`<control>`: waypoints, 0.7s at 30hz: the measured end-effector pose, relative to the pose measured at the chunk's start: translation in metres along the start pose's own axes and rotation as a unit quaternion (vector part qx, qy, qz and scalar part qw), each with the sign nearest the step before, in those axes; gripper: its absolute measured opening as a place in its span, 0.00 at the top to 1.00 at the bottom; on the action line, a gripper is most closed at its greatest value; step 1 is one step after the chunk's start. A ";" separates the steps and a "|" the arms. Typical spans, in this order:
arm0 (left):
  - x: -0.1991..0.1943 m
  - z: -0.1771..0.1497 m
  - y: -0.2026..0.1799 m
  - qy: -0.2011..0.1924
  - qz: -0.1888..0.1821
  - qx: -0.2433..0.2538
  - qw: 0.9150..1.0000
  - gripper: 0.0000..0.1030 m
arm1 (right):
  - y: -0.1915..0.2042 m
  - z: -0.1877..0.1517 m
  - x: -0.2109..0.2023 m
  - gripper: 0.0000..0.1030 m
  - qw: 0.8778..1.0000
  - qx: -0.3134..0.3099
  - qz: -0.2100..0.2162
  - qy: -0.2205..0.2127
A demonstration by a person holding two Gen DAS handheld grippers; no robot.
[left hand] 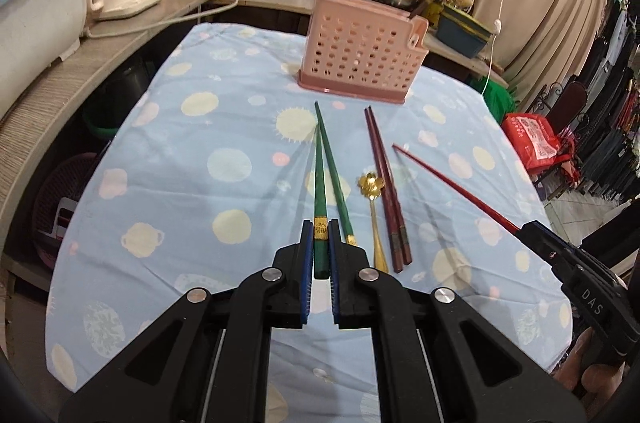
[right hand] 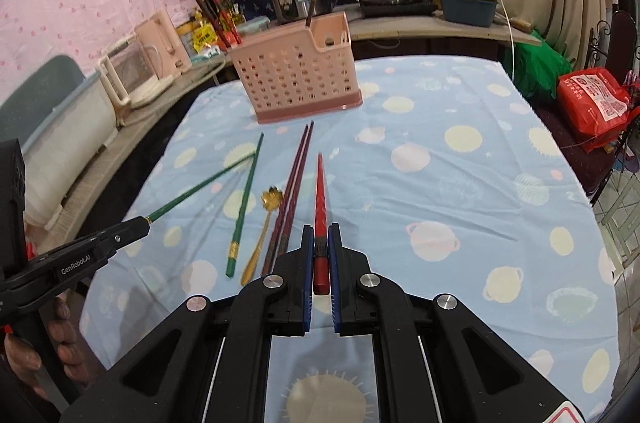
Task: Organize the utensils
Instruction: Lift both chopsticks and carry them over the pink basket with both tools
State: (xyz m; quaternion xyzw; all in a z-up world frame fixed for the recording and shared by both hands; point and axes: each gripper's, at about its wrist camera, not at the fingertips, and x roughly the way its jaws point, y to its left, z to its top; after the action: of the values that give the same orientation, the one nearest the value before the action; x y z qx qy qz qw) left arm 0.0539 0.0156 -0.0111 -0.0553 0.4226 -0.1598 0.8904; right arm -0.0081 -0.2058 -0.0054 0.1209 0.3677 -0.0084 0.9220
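The left gripper (left hand: 320, 243) pinches one green chopstick (left hand: 319, 199) by its gold-banded thick end, and the right gripper (right hand: 320, 243) pinches a glossy red chopstick (right hand: 320, 199) the same way; both sticks appear lifted, tips forward. To do this well, I judge each should be tipped upright and lowered tip-first into a basket compartment, one arm at a time. On the cloth-covered surface (left hand: 200, 151) lie the second green chopstick (left hand: 334, 175), a gold flower-bowled spoon (left hand: 372, 207) and a dark maroon pair (left hand: 386, 191). Beyond stands the perforated pink plastic utensil basket (left hand: 360, 59), already holding sticks.
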 end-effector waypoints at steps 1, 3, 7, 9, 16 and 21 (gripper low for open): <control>-0.004 0.003 0.000 -0.004 -0.001 0.000 1.000 0.93 | 0.000 0.004 -0.004 0.93 1.000 0.000 0.001 -0.006; -0.013 0.010 -0.003 -0.015 -0.002 0.003 1.000 0.93 | 0.000 0.014 -0.014 0.93 1.000 0.003 0.003 -0.018; -0.030 0.025 -0.007 -0.032 -0.005 0.008 0.999 0.93 | 0.001 0.035 -0.029 0.93 0.999 0.010 0.009 -0.039; -0.036 0.034 -0.010 -0.040 -0.009 0.011 0.999 0.93 | 0.002 0.048 -0.037 0.93 0.999 0.009 0.011 -0.052; -0.051 0.073 -0.021 -0.067 -0.012 0.023 0.997 0.93 | 0.004 0.090 -0.053 0.93 0.996 0.011 0.018 -0.088; -0.060 0.106 -0.027 -0.093 -0.020 0.028 0.995 0.93 | 0.005 0.119 -0.056 0.93 0.994 0.006 0.016 -0.107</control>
State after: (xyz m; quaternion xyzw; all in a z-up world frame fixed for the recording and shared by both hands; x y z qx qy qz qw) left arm 0.0933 0.0057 0.1065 -0.0531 0.3323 -0.1836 0.9236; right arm 0.0318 -0.2322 0.1174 0.1307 0.2645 -0.0084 0.9555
